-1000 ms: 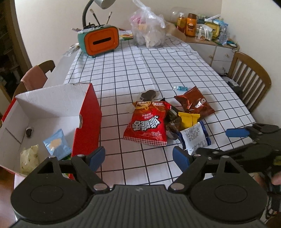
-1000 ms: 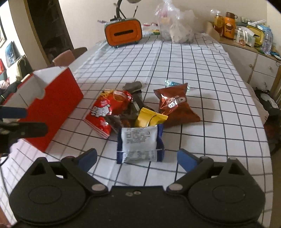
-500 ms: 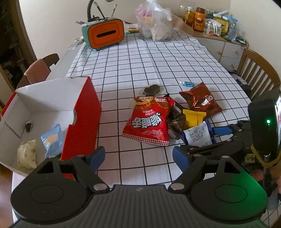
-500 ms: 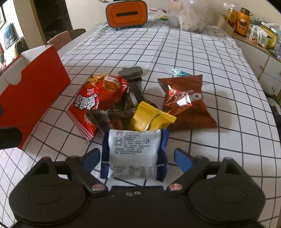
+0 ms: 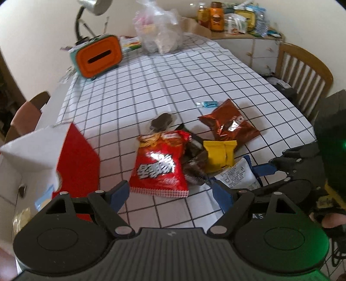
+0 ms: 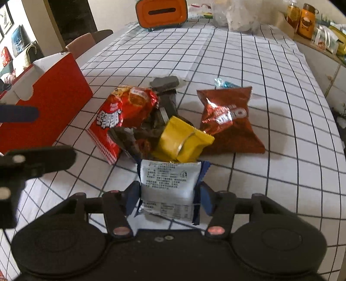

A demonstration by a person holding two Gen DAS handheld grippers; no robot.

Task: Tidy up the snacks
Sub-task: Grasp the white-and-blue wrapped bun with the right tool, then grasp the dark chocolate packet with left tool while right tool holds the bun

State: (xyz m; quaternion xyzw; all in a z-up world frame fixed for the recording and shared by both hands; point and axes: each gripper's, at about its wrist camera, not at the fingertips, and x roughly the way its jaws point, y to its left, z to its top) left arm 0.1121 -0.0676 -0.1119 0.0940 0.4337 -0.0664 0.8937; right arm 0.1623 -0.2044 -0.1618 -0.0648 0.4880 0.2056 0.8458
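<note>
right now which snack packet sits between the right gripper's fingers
The white packet with blue edges, printed side up, nearest the camera. The right gripper is closing around it; the yellow and red packets lie beyond.

Both cams sat behind their fingers, pitched steeply down at the checked surface. Left view was set back, left of the snack pile, red box beside it. Right view sat close on the pile. Shared: pile, box, orange case beyond.
</note>
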